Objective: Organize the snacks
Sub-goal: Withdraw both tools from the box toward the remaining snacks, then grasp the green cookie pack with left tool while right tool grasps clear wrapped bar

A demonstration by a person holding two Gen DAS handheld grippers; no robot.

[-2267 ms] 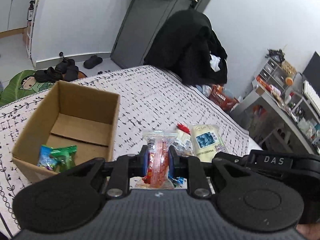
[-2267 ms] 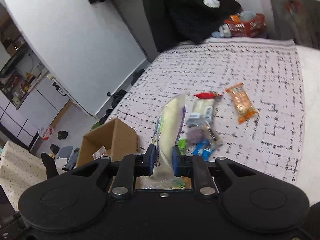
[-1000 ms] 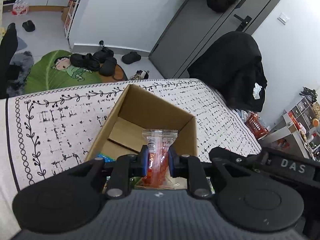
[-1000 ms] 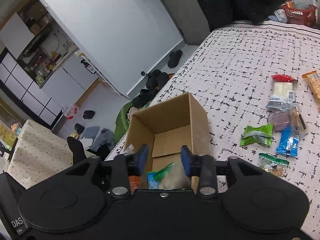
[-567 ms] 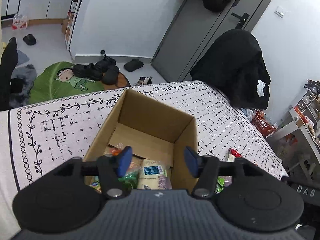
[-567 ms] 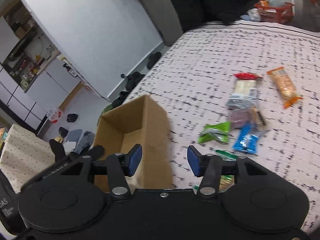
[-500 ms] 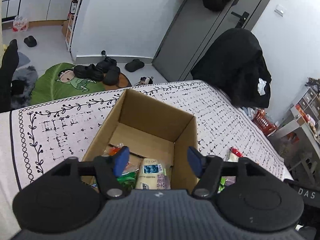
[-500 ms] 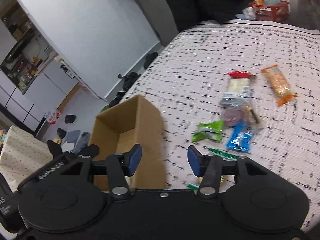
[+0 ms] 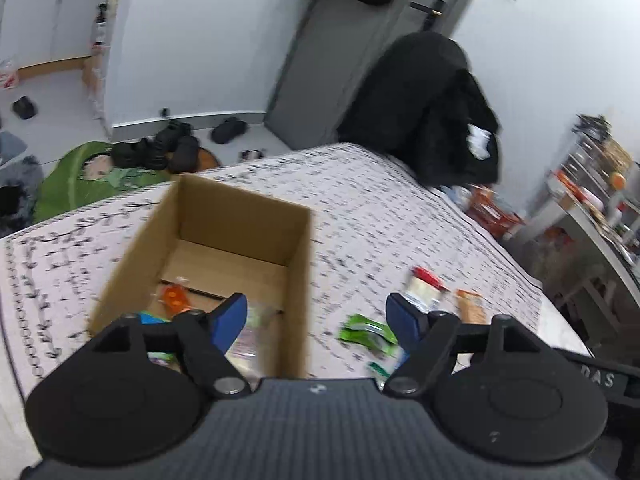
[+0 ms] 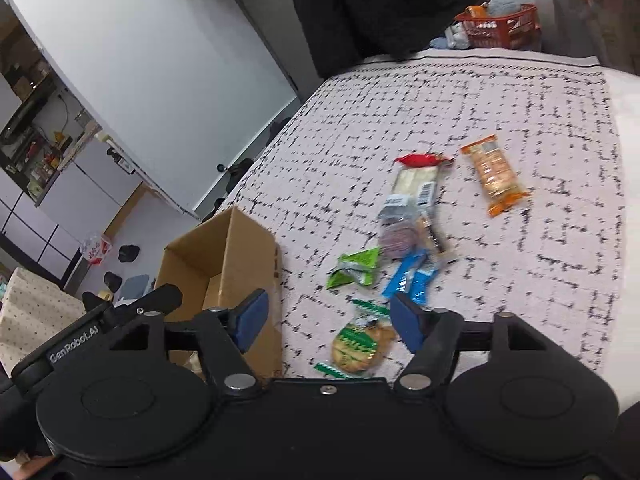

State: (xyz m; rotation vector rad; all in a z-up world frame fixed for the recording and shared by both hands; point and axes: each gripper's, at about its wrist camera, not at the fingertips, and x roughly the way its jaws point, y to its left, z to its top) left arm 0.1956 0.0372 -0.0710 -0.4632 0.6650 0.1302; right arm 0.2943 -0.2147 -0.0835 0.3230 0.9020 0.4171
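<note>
An open cardboard box (image 9: 240, 216) (image 10: 244, 248) stands on the patterned bedspread with several snack packets inside, among them an orange one (image 9: 176, 298). My left gripper (image 9: 316, 322) hangs over the box's right wall, its jaws opening and nothing between them. Right of the box lie loose snacks: a green packet (image 10: 356, 268) (image 9: 366, 334), a blue one (image 10: 410, 276), a round cookie pack (image 10: 358, 344), a red-topped pale bar (image 10: 416, 178) and an orange bar (image 10: 494, 174). My right gripper (image 10: 326, 322) is above the cookie pack, jaws opening, empty.
The bedspread (image 10: 520, 100) ends at the right and far edges. A chair heaped with black clothes (image 9: 432, 108) stands beyond the bed. A red basket (image 10: 498, 26), shoes (image 9: 160, 150) on the floor and a cluttered desk (image 9: 592, 208) surround it.
My left gripper let the red packet drop into the box, opened and swung right. My right gripper released its pale packet into the box, widened and moved right over the loose snacks.
</note>
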